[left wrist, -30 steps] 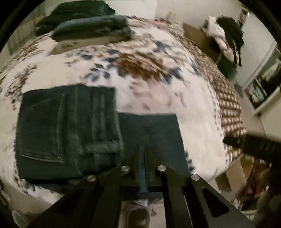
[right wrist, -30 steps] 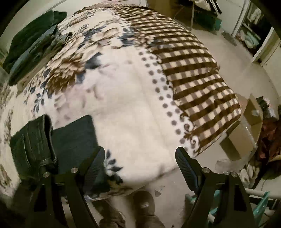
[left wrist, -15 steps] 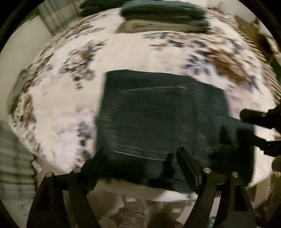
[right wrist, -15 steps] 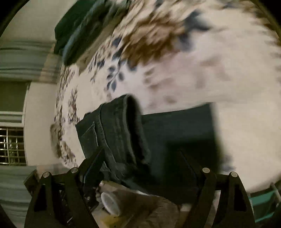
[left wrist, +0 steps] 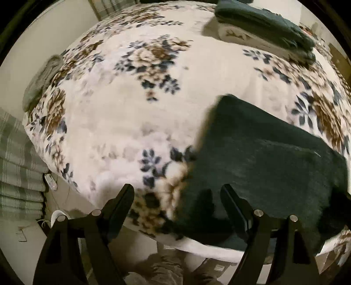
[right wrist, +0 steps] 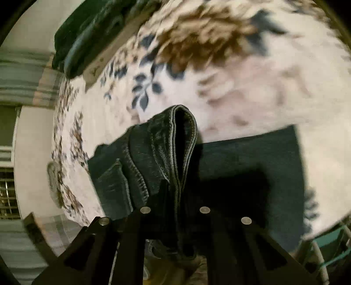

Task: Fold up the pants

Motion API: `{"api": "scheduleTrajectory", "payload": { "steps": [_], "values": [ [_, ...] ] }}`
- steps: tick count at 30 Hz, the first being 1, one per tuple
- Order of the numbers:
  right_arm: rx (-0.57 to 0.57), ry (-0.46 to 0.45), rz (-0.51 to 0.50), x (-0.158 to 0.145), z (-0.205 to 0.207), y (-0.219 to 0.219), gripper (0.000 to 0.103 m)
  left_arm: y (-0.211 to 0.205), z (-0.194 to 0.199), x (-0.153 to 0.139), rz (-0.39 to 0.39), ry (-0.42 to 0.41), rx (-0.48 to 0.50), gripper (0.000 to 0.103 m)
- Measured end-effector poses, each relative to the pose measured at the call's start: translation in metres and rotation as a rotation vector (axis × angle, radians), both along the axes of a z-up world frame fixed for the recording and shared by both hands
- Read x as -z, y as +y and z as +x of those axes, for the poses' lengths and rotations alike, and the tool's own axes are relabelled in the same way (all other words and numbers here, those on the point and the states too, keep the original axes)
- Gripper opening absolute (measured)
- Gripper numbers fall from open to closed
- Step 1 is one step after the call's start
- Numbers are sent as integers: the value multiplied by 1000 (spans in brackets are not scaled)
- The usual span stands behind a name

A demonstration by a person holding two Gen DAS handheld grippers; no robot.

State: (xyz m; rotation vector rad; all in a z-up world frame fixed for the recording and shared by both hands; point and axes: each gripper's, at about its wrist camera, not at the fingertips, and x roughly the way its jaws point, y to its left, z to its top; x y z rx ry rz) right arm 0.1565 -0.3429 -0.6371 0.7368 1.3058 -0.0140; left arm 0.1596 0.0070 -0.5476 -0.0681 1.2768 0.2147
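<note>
Dark denim pants (left wrist: 263,157) lie partly folded on a floral blanket at the bed's near edge. In the left wrist view my left gripper (left wrist: 177,203) is open and empty, at the left end of the pants; its right finger (left wrist: 232,203) is over the denim. In the right wrist view my right gripper (right wrist: 175,197) is shut on the pants (right wrist: 153,149), pinching the stitched waistband fold and lifting it above the flat leg part (right wrist: 252,153).
The floral blanket (left wrist: 131,98) covers the bed. A stack of folded clothes (left wrist: 263,19) lies at the far side, also in the right wrist view (right wrist: 87,32). A grey cloth (left wrist: 41,81) sits at the left edge. The floor lies below the near edge.
My right gripper has closed on the waistband fold and raised it. My left gripper, shut one second ago, has opened and swung left, so the pants now lie at its right.
</note>
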Motion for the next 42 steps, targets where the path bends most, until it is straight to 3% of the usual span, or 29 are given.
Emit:
{"api": "scheduleTrajectory", "payload": {
  "steps": [5, 11, 17, 23, 25, 26, 29, 32, 34, 36, 37, 38, 39, 40, 42],
  "values": [
    [119, 5, -63, -34, -46, -72, 13, 6, 8, -4, -67, -5, -17, 80],
    [192, 84, -123, -21, -91, -151, 13, -30, 28, -4, -222, -23, 41, 80],
    [109, 108, -209, -2, -87, -150, 14, -72, 67, 23, -296, 34, 125, 80],
    [126, 153, -226, 18, -92, -150, 16, -93, 103, 51, -362, 93, 157, 80],
    [112, 165, -199, 25, -90, -153, 21, -91, 107, 60, -389, 111, 135, 80],
    [106, 164, -168, 27, -88, -156, 30, -89, 107, 64, -422, 116, 123, 79],
    [134, 115, -133, 15, -89, -169, 58, -86, 104, 68, -490, 98, 150, 40],
    [180, 19, -75, 4, -83, -184, 79, -96, 97, 59, -427, 52, 249, 33],
    [201, 34, -36, 15, -77, -192, 80, -95, 96, 59, -424, 37, 275, 31],
    [233, 107, 111, 44, -68, -198, 80, -92, 96, 59, -433, 35, 281, 28],
    [273, 131, 195, 57, -68, -201, 79, -92, 96, 60, -423, 35, 297, 28],
    [299, 126, 216, 59, -69, -201, 62, -93, 95, 60, -409, 31, 320, 27],
    [297, 125, 203, 58, -68, -200, 17, -95, 94, 59, -392, 29, 346, 26],
    [268, 131, 147, 52, -63, -196, 10, -100, 94, 58, -371, 28, 375, 26],
    [186, 143, 12, 38, -50, -184, 9, -99, 93, 57, -360, 33, 399, 26]
  ]
}}
